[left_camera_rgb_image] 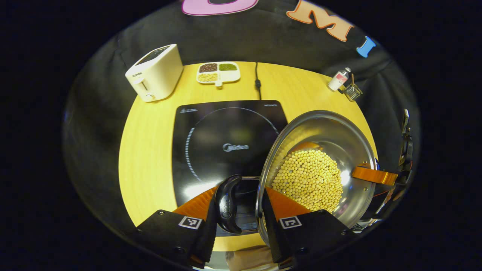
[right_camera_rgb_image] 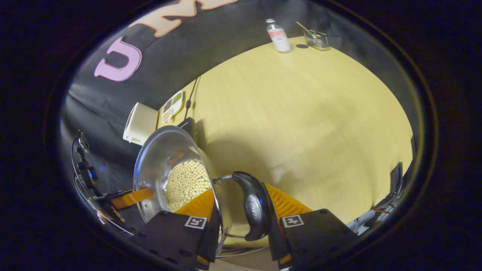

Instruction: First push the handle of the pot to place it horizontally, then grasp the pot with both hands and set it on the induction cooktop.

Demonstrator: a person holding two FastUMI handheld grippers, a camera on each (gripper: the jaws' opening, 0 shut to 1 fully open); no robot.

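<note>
over the yellow table (left_camera_rgb_image: pixel 150 150), both grippers (left_camera_rgb_image: pixel 239 203) (right_camera_rgb_image: pixel 239 210) clamp the bean-filled pot (left_camera_rgb_image: pixel 320 150) by opposite side handles.

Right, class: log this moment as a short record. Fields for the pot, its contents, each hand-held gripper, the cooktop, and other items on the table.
pot: steel pot, held at both handles beside and partly over the cooktop
contents: yellow beans
left hand-held gripper: one finger each side of the pot's rim and black handle
right hand-held gripper: same, at the opposite handle
cooktop: black induction cooktop, bare
other items: toaster, divided dish, bottle, wire basket
</note>
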